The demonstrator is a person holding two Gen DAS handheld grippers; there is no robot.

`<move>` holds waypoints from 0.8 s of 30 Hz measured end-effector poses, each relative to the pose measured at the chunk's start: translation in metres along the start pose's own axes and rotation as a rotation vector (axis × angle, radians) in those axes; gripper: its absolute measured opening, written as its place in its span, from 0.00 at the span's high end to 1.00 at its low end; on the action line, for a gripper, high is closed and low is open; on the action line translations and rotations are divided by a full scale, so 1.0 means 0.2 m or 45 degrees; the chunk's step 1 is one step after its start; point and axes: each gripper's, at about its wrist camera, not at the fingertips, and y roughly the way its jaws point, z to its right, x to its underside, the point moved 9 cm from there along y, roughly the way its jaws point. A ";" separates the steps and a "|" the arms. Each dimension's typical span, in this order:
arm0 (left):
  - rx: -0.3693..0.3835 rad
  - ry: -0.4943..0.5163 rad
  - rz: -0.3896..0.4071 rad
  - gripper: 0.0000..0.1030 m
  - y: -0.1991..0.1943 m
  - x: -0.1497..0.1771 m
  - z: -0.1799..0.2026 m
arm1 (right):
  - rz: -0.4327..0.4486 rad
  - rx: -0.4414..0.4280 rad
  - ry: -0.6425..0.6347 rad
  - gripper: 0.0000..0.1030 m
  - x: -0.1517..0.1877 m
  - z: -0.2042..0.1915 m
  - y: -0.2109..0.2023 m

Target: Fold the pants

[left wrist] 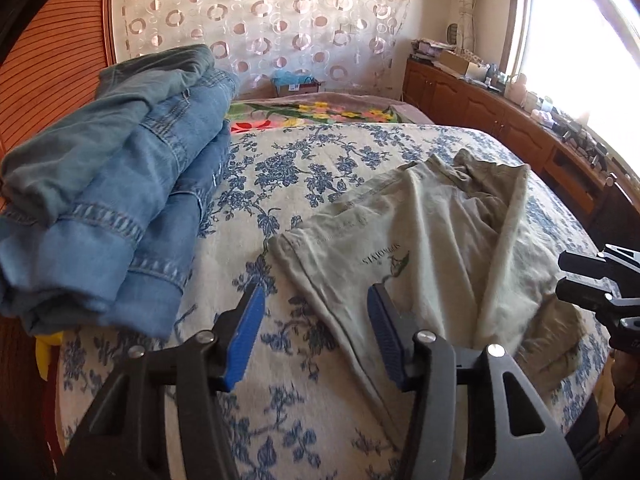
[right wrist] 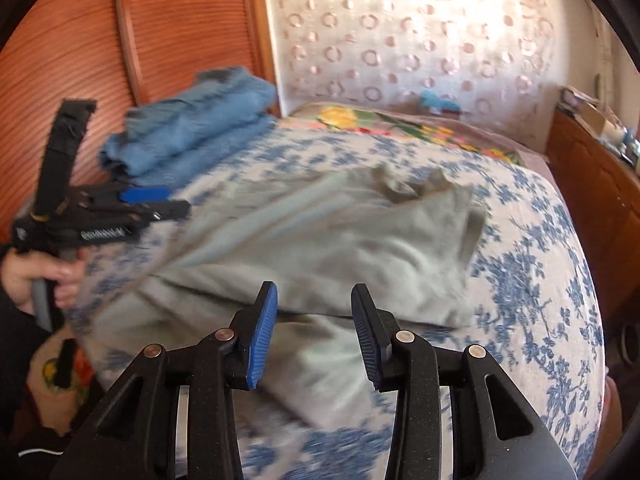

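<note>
Pale olive-green pants (left wrist: 432, 240) lie partly folded and rumpled on the bed, a leg laid over the body; they also show in the right wrist view (right wrist: 340, 240). My left gripper (left wrist: 316, 304) is open and empty, hovering over the pants' near left edge. My right gripper (right wrist: 314, 300) is open and empty, just above the pants' near edge. The right gripper shows at the right edge of the left wrist view (left wrist: 576, 276). The left gripper shows in the right wrist view (right wrist: 160, 202), held in a hand.
A stack of folded blue jeans (left wrist: 112, 200) sits at the bed's left side by the wooden headboard (left wrist: 48, 80). The bedspread (left wrist: 300, 168) is white with blue flowers. A wooden cabinet (left wrist: 500, 116) with clutter runs along the right under a window.
</note>
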 end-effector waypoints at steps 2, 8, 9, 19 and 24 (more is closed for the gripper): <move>-0.011 0.000 -0.024 0.54 0.05 -0.02 -0.01 | -0.010 0.012 0.009 0.63 0.01 0.04 0.04; -0.017 -0.019 -0.094 0.62 0.17 -0.05 -0.03 | -0.010 -0.016 -0.021 0.59 0.00 0.02 0.12; -0.021 -0.018 -0.099 0.62 0.18 -0.04 -0.04 | -0.008 -0.021 -0.033 0.58 0.00 0.01 0.14; -0.040 0.014 -0.123 0.99 0.24 -0.08 -0.05 | 0.008 -0.066 0.029 0.58 0.02 0.04 0.15; -0.141 -0.015 -0.019 1.00 0.17 -0.17 -0.15 | 0.032 -0.075 0.042 0.58 0.02 0.04 0.13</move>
